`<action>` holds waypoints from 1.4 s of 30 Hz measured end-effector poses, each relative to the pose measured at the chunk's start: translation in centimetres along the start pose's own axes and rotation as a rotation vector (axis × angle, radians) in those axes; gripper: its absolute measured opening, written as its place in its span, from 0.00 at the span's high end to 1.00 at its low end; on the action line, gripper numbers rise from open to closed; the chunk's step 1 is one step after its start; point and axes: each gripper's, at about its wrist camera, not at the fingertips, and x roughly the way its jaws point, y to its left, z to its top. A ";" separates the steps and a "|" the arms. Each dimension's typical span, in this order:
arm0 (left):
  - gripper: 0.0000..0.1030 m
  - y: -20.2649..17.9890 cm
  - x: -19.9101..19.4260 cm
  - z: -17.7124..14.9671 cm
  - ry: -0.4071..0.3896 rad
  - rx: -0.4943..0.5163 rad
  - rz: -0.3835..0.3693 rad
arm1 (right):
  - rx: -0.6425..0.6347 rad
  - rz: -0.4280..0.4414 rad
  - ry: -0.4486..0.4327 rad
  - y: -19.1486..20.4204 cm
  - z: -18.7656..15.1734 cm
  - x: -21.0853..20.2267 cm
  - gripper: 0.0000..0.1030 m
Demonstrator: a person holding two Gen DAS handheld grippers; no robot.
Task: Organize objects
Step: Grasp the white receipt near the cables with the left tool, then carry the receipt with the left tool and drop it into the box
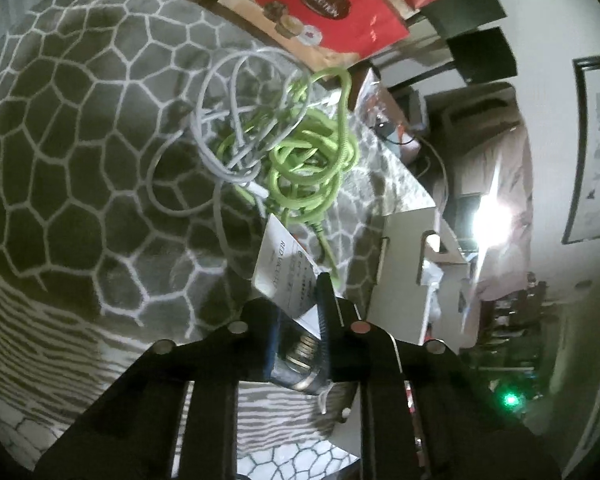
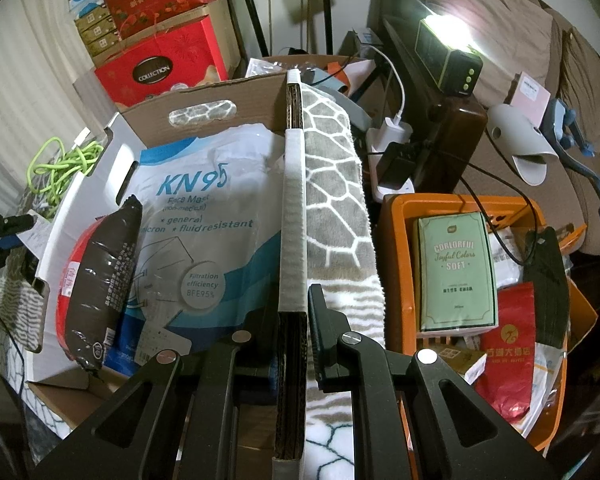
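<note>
My left gripper (image 1: 300, 312) is shut on a small clear packet with a white printed card (image 1: 284, 268), held above the grey patterned blanket (image 1: 80, 140). A tangle of green cord (image 1: 308, 156) and grey cable (image 1: 228, 120) lies on the blanket just ahead. My right gripper (image 2: 296, 320) is shut on the taped side wall of a cardboard box (image 2: 294, 216). The box holds a KN95 mask bag (image 2: 204, 216), a dark snack pouch (image 2: 100, 280) and a red round item (image 2: 70, 300). The left gripper shows at the left edge of the right wrist view (image 2: 4, 236).
An orange basket (image 2: 396, 264) at the right holds a green tissue pack (image 2: 456, 272), a red packet (image 2: 508, 348) and papers. Red gift boxes (image 2: 156, 60) are stacked behind. A power strip with chargers (image 2: 392, 152), a lamp (image 2: 448, 52) and a sofa with a slipper (image 2: 524, 148) lie beyond.
</note>
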 end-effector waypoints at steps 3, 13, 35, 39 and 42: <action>0.93 -0.9 -0.6 -0.2 -0.024 0.028 0.005 | 0.001 0.000 0.001 0.0 0.0 0.0 0.88; 0.99 -6.0 -3.5 -1.1 -0.066 0.138 -0.076 | 0.000 0.000 0.001 0.0 0.0 0.0 0.88; 0.99 -16.3 -5.0 -2.1 -0.101 0.187 -0.290 | 0.000 0.000 0.002 0.1 0.0 0.0 0.88; 0.99 -17.2 -2.6 -3.4 -0.039 0.191 -0.313 | 0.002 0.001 0.001 0.1 0.0 0.0 0.88; 0.99 -17.6 -0.7 -4.5 -0.010 0.198 -0.310 | 0.001 -0.001 0.001 0.1 0.0 0.0 0.88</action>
